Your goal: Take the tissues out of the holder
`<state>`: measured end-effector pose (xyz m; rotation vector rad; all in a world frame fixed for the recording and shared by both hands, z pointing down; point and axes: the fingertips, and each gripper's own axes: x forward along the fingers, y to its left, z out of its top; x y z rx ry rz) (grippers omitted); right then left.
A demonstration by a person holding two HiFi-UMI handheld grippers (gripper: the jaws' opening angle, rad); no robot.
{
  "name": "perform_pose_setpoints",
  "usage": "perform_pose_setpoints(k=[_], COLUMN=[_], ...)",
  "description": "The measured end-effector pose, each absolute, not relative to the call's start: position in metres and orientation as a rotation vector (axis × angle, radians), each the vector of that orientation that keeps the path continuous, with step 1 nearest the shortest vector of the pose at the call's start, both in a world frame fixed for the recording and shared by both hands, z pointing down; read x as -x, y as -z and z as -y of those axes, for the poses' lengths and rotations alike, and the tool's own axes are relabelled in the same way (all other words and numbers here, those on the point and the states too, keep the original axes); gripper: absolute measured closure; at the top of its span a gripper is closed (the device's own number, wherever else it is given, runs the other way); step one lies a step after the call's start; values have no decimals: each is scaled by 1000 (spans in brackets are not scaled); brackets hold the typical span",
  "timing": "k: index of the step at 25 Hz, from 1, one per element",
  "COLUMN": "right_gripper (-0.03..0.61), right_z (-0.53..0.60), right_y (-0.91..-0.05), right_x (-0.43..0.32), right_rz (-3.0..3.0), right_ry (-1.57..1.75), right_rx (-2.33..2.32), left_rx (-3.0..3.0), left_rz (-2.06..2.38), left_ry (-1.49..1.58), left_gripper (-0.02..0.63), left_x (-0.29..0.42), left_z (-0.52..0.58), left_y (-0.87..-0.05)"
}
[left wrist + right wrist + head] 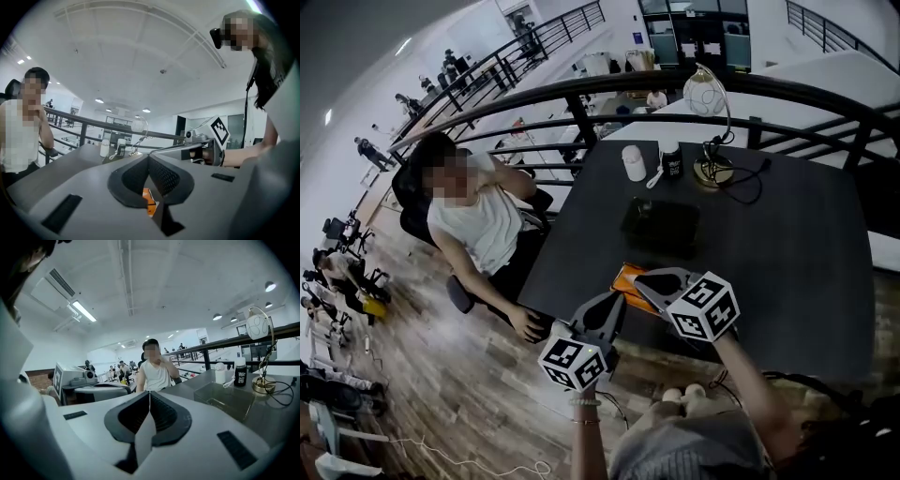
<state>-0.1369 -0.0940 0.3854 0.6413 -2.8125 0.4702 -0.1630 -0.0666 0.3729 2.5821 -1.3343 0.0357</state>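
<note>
An orange tissue pack (628,277) lies at the near edge of the dark table (787,262), between my two grippers' tips. My left gripper (617,302) reaches it from the left, and its jaws are shut with a bit of the orange pack (148,198) showing low between them. From the right, my right gripper (643,280) meets the pack's top. Its jaws are shut on a pale tissue sheet (142,439) that hangs down between them. Beyond the pack stands the dark see-through holder (662,225), also seen in the right gripper view (225,399).
A person in a white top (478,220) sits at the table's left side with a hand (528,324) on its near corner. At the far end stand a white bottle (634,162), a dark bottle (672,161) and a globe lamp (706,94) with a cable. A black railing (581,103) runs behind.
</note>
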Motion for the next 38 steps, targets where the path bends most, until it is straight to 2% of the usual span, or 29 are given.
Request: perform_pose_setpoints(k=[8,38], right_gripper=[565,566], right_z=[88,89], right_y=[-353,-337], right_x=[126,103], right_rz=[2896,2988], right_ry=[-368,-212], right_rx=[-707,-781], left_rx=[-2651,-2774], left_rz=[1311,1254], left_ry=[80,-50], left_gripper=[606,606], left_x=[154,115], left_z=[67,77], left_y=[-342,-327])
